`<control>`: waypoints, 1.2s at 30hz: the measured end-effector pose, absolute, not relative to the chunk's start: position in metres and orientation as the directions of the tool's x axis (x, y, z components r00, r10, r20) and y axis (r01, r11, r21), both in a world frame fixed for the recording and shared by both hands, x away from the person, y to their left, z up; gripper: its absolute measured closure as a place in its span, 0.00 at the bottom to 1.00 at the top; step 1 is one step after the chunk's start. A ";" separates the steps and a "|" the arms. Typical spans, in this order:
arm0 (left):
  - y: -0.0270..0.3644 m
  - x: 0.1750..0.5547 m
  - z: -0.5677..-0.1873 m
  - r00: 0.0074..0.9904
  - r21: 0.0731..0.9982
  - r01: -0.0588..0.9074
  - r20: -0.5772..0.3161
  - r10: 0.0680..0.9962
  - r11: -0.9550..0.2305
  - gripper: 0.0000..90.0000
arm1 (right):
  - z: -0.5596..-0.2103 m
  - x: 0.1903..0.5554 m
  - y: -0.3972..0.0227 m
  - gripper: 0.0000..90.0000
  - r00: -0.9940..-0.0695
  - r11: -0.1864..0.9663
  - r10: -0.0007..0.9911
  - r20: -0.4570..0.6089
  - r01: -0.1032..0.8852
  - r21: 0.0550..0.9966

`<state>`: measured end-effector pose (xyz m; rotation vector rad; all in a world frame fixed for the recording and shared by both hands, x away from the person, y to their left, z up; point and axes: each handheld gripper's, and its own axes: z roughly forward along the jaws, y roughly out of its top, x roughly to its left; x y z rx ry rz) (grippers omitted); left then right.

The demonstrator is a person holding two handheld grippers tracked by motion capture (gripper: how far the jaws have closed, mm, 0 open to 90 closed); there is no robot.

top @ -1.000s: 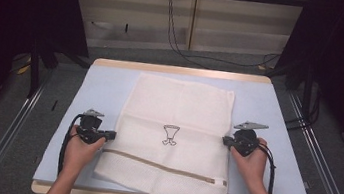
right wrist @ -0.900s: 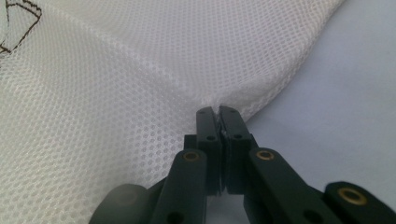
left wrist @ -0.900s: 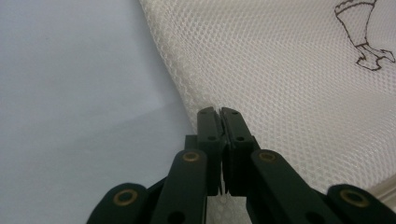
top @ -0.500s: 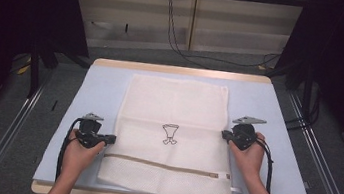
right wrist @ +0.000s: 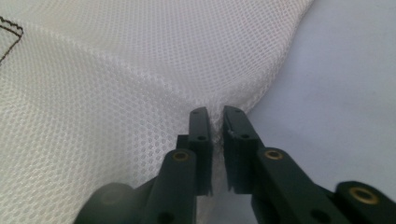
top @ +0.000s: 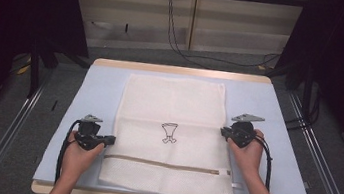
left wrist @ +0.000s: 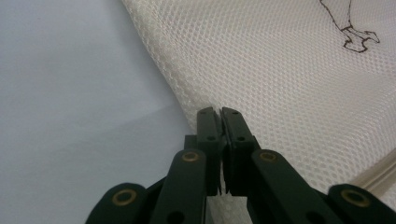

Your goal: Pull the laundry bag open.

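Mesh bag (top: 169, 137) lies flat across the centre of the table (top: 95, 87) — left gripper (top: 110, 140) pinches its left edge, right gripper (top: 223, 131) its right edge, jaws closed on fabric.

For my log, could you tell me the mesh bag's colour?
Cream white mesh bag, clearest in the high view.

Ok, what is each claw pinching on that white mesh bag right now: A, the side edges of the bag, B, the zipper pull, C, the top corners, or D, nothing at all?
A: the left claw and the right claw are each shut on a side edge of the mesh bag, above the zipper.
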<state>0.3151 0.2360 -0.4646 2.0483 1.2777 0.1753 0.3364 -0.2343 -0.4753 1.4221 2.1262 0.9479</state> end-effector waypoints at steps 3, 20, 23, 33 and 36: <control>0.236 0.316 -0.465 0.503 0.623 0.735 -0.238 0.831 -0.266 0.97 | -0.471 0.331 -0.238 0.81 -0.393 0.224 0.918 0.063 0.641 0.734; 0.234 0.320 -0.464 0.468 0.623 0.745 -0.233 0.853 -0.238 0.97 | -0.476 0.312 -0.238 0.99 -0.427 0.244 0.896 0.123 0.704 0.667; 0.237 0.320 -0.462 0.468 0.617 0.749 -0.231 0.853 -0.244 0.97 | -0.476 0.318 -0.233 1.00 -0.439 0.259 0.892 0.105 0.688 0.679; 0.244 0.318 -0.456 0.446 0.638 0.739 -0.222 0.867 -0.216 0.90 | -0.475 0.313 -0.230 0.91 -0.450 0.260 0.887 0.101 0.669 0.696; 0.243 0.319 -0.447 0.446 0.664 0.723 -0.235 0.864 -0.193 0.82 | -0.467 0.305 -0.233 0.83 -0.471 0.277 0.879 0.068 0.623 0.732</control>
